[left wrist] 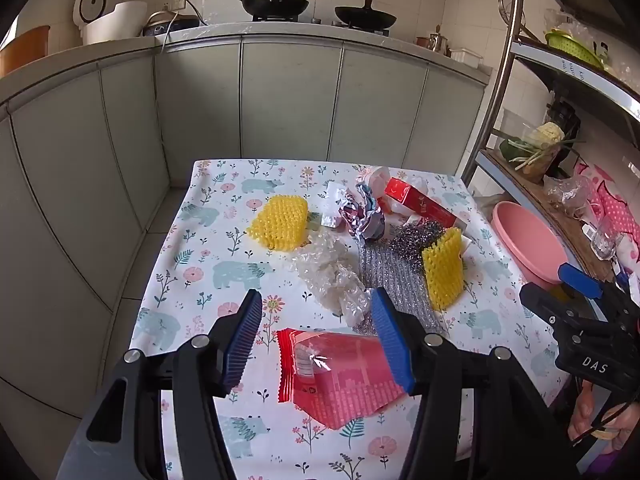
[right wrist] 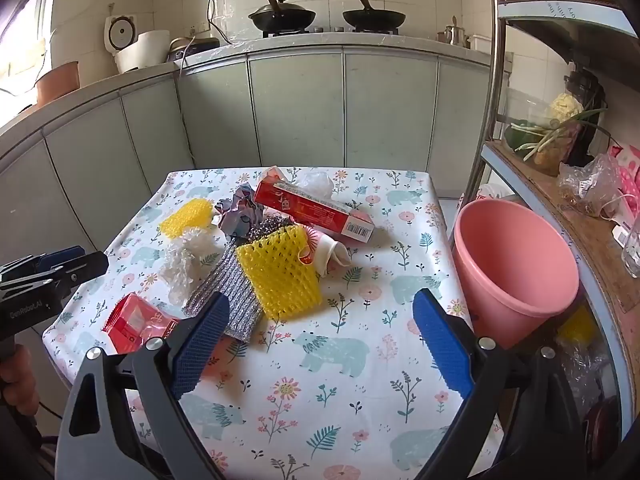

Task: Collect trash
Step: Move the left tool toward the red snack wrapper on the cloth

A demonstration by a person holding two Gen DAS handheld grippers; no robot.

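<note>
Trash lies on the floral tablecloth (left wrist: 192, 248): a red snack wrapper (left wrist: 340, 376), crumpled clear plastic (left wrist: 332, 272), two yellow foam nets (left wrist: 280, 222) (left wrist: 444, 272), silver mesh (left wrist: 394, 276), crumpled foil (left wrist: 360, 216) and a red box (left wrist: 420, 200). My left gripper (left wrist: 318, 344) is open, its fingers either side of the red wrapper, above it. My right gripper (right wrist: 320, 344) is open and empty over bare cloth, in front of the yellow net (right wrist: 280, 272). The red box (right wrist: 316, 208) and wrapper (right wrist: 136, 322) also show there.
A pink bucket (right wrist: 516, 268) stands off the table's right edge, beside a metal shelf rack (right wrist: 492, 92) holding vegetables and bags. Grey kitchen cabinets (left wrist: 288, 100) with woks on the stove stand behind the table.
</note>
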